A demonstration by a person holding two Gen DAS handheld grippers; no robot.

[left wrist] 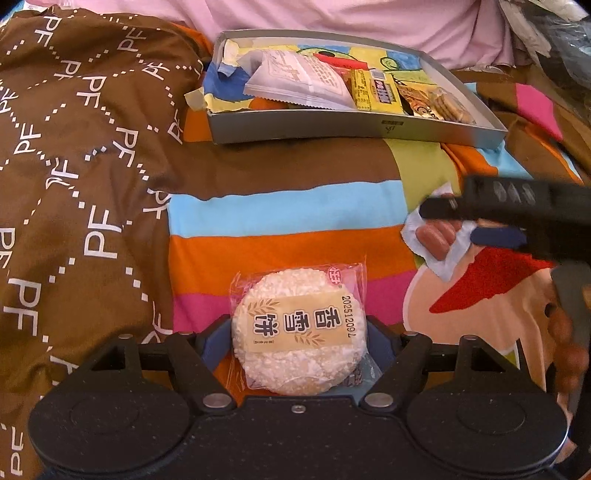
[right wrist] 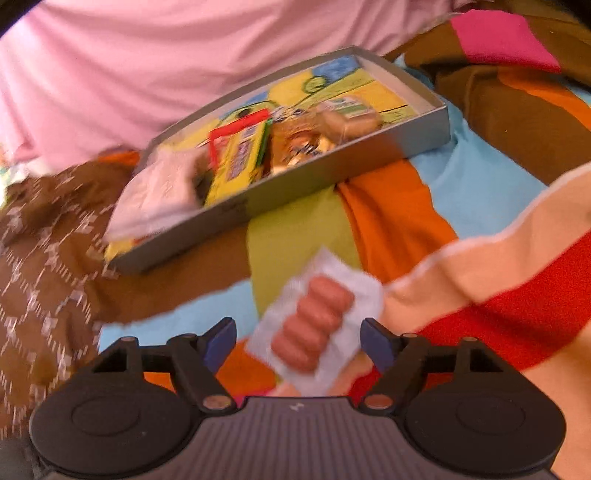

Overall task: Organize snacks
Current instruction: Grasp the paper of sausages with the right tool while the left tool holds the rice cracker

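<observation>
A home bedroom: a striped cartoon bedsheet (left wrist: 288, 236), brown patterned quilt (left wrist: 81, 155) and pink bedding (left wrist: 332, 18).

Rice cracker packet (left wrist: 299, 332): beige label reads "香雪饼", side stamp "20251209" plus one unclear character. Brown blanket (left wrist: 74, 147): repeated white "PF". Print on the packets in the snack box (left wrist: 332, 125): illegible.

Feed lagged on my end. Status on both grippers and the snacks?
Left gripper shut on rice cracker pack. Right gripper open, straddling sausage pack on the bedspread. Snack box ahead, partly filled; path clear.
</observation>
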